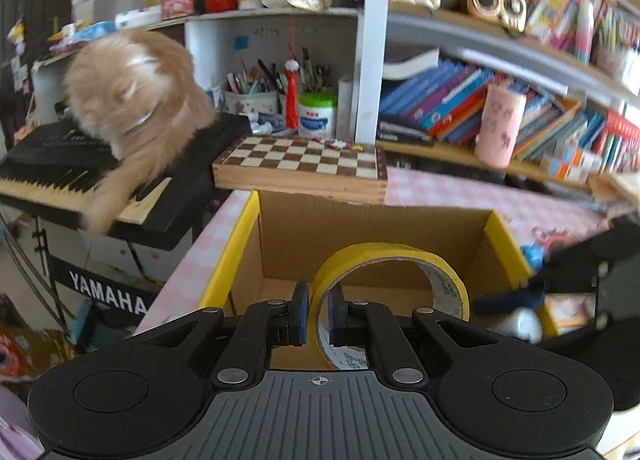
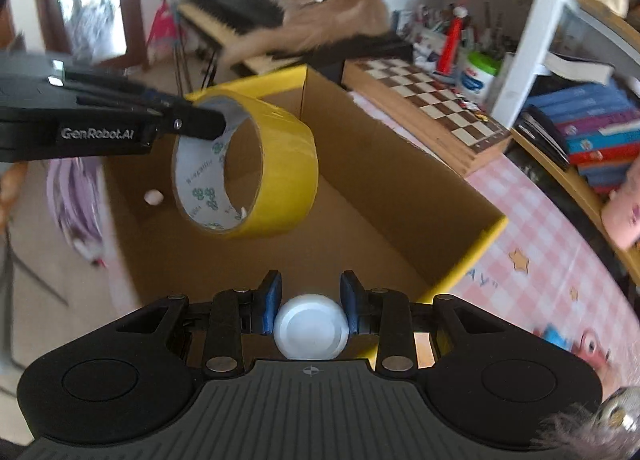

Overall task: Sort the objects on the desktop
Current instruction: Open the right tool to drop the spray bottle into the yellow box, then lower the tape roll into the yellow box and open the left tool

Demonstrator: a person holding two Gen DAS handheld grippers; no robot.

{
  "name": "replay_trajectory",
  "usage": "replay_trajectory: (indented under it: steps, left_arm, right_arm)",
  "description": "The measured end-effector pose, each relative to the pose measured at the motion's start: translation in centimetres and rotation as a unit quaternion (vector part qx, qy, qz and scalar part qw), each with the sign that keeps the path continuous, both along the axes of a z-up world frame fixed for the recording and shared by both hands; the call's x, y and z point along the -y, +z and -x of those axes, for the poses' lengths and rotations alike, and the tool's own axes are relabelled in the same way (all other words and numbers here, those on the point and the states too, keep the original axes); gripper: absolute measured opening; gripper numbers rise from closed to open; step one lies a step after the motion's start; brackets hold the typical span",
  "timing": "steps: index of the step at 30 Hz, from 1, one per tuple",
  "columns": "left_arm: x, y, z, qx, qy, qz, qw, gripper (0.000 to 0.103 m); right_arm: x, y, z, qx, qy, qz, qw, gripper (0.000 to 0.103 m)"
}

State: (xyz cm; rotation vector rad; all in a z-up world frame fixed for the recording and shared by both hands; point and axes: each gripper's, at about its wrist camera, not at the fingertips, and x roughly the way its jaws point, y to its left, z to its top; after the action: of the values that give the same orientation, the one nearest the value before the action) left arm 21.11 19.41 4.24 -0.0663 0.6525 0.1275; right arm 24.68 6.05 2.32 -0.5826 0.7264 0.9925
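Note:
My left gripper [image 1: 319, 314] is shut on the wall of a yellow tape roll [image 1: 400, 260] and holds it above the open cardboard box [image 1: 304, 236]. In the right wrist view the same gripper [image 2: 216, 126] comes in from the left with the tape roll [image 2: 280, 164] hanging over the box [image 2: 400, 180]. My right gripper [image 2: 311, 306] is shut on a small round white object [image 2: 311, 330] at the box's near edge; the same gripper [image 1: 532, 292] shows at the right of the left wrist view.
A chessboard box [image 1: 304, 160] lies behind the cardboard box on the pink checked tablecloth [image 2: 540, 228]. An orange cat [image 1: 136, 100] sits on a black keyboard [image 1: 60, 176] at the left. Shelves of books [image 1: 480, 108] and pen pots [image 1: 252, 96] stand behind.

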Motion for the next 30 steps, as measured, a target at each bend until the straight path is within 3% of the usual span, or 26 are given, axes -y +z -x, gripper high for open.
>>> replay_trajectory:
  steps: [5,7,17,21,22,23,25,27,30]
  left_arm:
    - [0.5,-1.0,-2.6,-0.031,-0.008,-0.039,0.9987,0.008]
    - [0.6,-1.4,-3.4,-0.045,-0.011,-0.048,0.9978,0.008]
    - [1.7,-3.4,-4.8,-0.086,-0.022,-0.06,0.9942,0.016]
    - [1.8,-3.4,-5.0,-0.084,-0.022,-0.055,0.9947,0.019]
    - [1.7,-3.3,-5.0,-0.084,-0.024,-0.05,0.9949,0.028]
    - [1.7,-3.2,-5.0,-0.083,-0.027,-0.048,0.9951,0.046]
    - [2.0,-2.8,-4.9,-0.072,-0.03,-0.053,0.9956,0.069]
    - [2.4,-2.2,-4.5,-0.053,-0.032,-0.059,0.9963,0.073]
    - [2.7,-1.1,-4.0,-0.031,-0.025,-0.058,0.9975,0.076]
  right_arm:
    - [-2.0,0.2,-2.0,0.035,0.033,0.014,0.999,0.022]
    - [-2.6,0.1,-2.9,0.045,0.042,0.02,0.998,0.002]
    - [-3.8,-2.0,-5.4,0.019,0.05,0.038,0.998,0.003]
    - [-3.7,-3.0,-5.8,0.012,0.044,0.047,0.998,0.003]
    - [-3.6,-3.3,-5.9,0.008,0.041,0.048,0.998,0.003]
    - [-3.4,-3.4,-6.0,0.004,0.037,0.047,0.998,0.004]
    - [-3.1,-3.3,-5.9,0.004,0.036,0.037,0.999,0.012]
    - [-2.8,-2.7,-5.8,-0.001,0.029,0.023,0.999,0.025]
    - [-2.2,-1.8,-5.6,0.001,0.015,0.006,1.0,0.026]
